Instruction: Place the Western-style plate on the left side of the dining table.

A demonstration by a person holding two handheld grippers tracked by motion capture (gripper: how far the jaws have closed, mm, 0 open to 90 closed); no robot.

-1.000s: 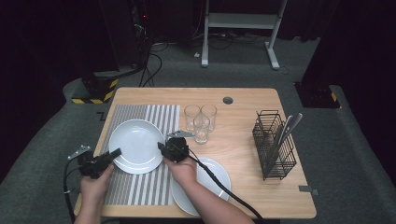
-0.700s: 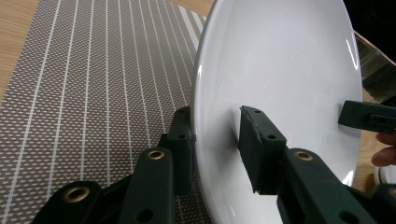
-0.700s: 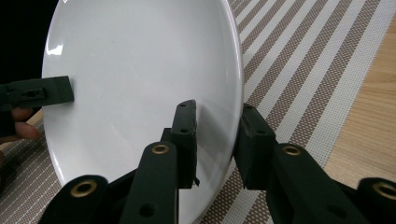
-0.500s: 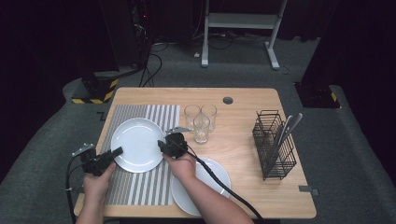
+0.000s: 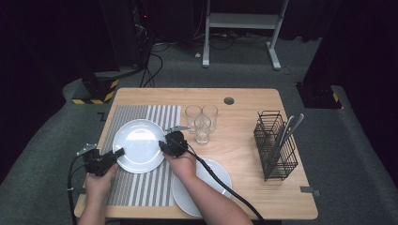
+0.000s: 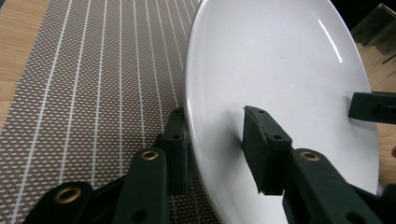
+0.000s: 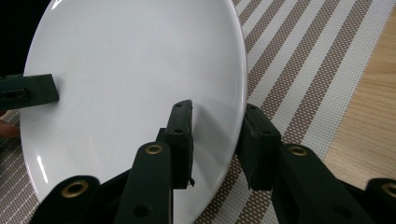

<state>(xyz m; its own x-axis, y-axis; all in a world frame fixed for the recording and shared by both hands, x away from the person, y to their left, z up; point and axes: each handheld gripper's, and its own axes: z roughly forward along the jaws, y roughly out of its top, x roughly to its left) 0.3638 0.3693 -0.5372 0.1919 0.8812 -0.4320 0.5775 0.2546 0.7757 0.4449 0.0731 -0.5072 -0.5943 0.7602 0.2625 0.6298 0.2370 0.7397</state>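
Lowered toward the placemat [image 5: 141, 187], plate [image 5: 139, 145] sits between both tools.

Three glasses [image 5: 202, 123] stand just beyond the right gripper [image 5: 170, 143]; a second plate [image 5: 211, 185] lies behind it; a rack [image 5: 275, 145] stands well off.

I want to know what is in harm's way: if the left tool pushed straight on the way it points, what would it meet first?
Probably the right tool. The left tool points across the white plate that both grip by opposite rims, and the right tool's jaw shows at the far rim; depth is unclear.
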